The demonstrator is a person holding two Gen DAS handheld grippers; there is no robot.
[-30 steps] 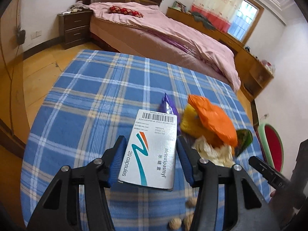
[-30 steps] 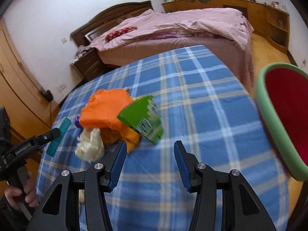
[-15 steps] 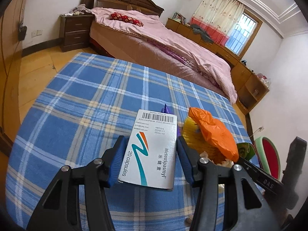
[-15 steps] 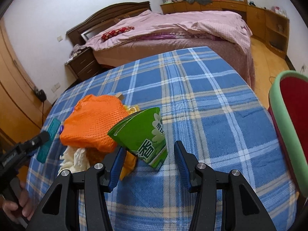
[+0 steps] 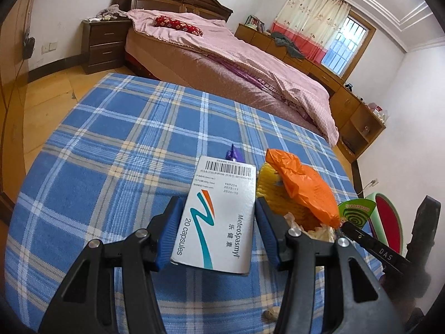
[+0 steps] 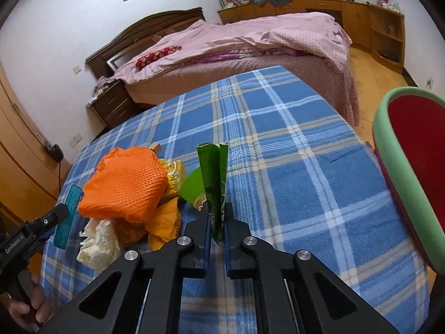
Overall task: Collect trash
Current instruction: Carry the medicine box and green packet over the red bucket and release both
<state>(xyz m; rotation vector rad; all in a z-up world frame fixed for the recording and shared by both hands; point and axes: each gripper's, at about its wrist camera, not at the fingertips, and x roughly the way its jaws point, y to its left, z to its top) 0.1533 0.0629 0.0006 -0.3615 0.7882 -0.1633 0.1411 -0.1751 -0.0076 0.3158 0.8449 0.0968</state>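
Observation:
My left gripper (image 5: pixel 214 231) is shut on a white medicine box (image 5: pixel 219 217) marked "20 capsules", held above the blue plaid tablecloth (image 5: pixel 125 144). My right gripper (image 6: pixel 216 222) is shut on a green snack wrapper (image 6: pixel 214 178), which stands up between its pads. A trash pile lies on the cloth: an orange net bag (image 6: pixel 125 183), yellow wrappers (image 6: pixel 173 175) and crumpled white paper (image 6: pixel 94 239). The pile also shows in the left wrist view (image 5: pixel 303 192), right of the box. A red bin with a green rim (image 6: pixel 400 172) stands off the table's right edge.
A purple wrapper tip (image 5: pixel 233 153) shows behind the box. A small brown crumb (image 5: pixel 271 313) lies near the front edge. A bed (image 5: pixel 222 55), nightstand (image 5: pixel 103 44) and wooden cabinets (image 5: pixel 356 111) stand beyond the table.
My right gripper moved in and closed on the green wrapper, which was lying by the pile. My left gripper kept hold of the box and lifted slightly.

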